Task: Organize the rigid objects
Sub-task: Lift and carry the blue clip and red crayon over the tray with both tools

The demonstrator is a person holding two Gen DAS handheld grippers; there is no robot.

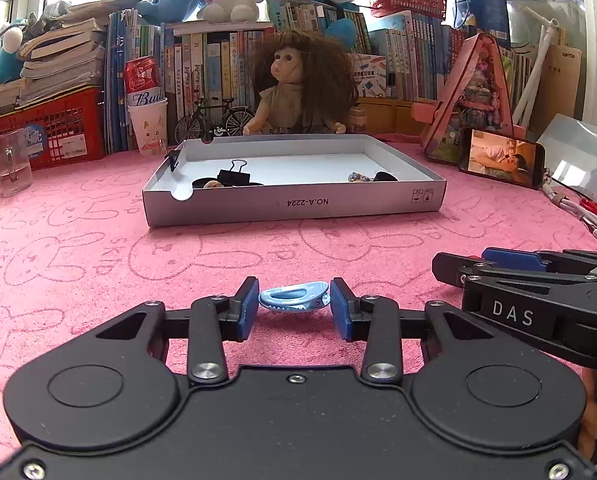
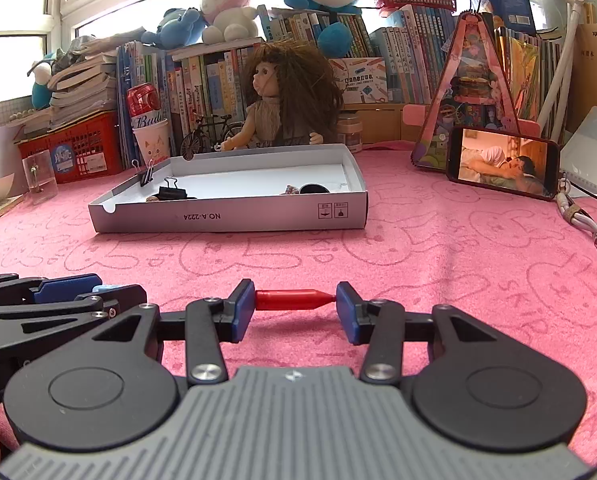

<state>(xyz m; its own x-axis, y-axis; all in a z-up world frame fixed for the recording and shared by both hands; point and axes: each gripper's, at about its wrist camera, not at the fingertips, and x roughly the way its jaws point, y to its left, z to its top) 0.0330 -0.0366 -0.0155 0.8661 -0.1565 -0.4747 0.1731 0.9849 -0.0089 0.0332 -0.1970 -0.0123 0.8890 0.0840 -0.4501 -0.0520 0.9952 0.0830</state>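
Blue clip (image 1: 294,298) lies crosswise between left tongs (image 1: 294,306), long axis pad to pad, pads just meeting its ends, low over pink desk (image 1: 98,248). Right tongs (image 2: 295,306) clamp red cap (image 2: 294,299) end to end. Box (image 1: 294,202) sits straight ahead, well apart; both need carrying fwd.

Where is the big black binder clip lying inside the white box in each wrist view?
Left wrist: binder clip in the white box, left part, above centre.
Right wrist: binder clip in the box's left part, left of centre.
Shared landmark: the doll behind the box.
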